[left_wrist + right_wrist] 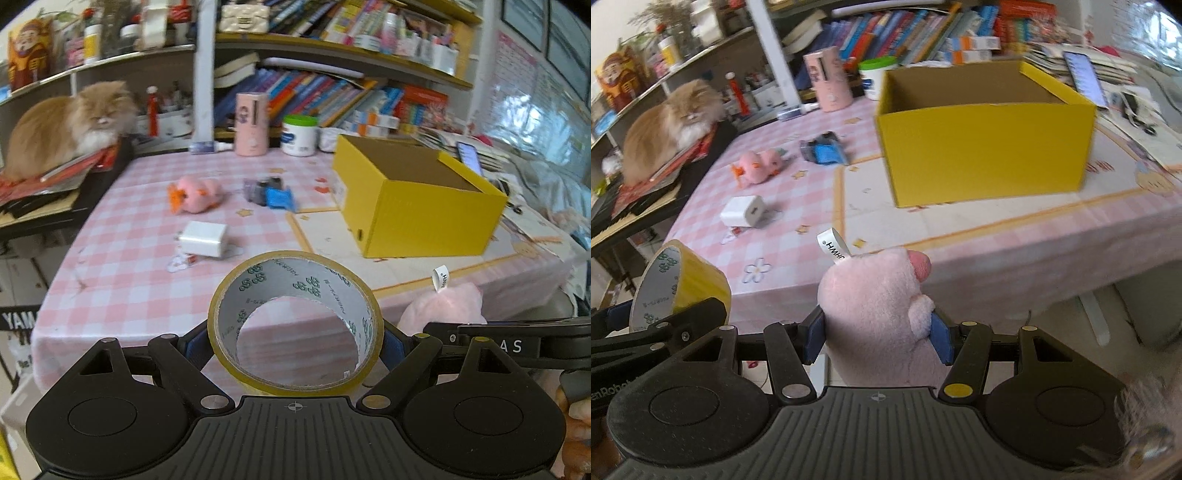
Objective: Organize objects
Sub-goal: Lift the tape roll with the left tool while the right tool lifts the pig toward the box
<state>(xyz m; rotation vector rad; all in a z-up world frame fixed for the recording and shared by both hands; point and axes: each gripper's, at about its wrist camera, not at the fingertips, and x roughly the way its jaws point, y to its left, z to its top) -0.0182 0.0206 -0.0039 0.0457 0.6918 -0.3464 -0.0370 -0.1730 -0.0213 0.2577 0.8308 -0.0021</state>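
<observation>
Tape roll (295,325) clamped between left gripper (295,345) pads; pink plush (882,314) clamped in right gripper (879,336).

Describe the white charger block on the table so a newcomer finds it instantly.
Start at the open yellow box on the pink checked tablecloth. Look left and toward the near table edge: a small white cube charger lies alone there. Unlike the pink plush duck and blue-grey item farther back, it is hard-edged, plain white, with a port slot.

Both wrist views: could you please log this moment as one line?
left gripper: shut on tape | right gripper: shut on pink plush | box: open, on table | charger: on table
</observation>
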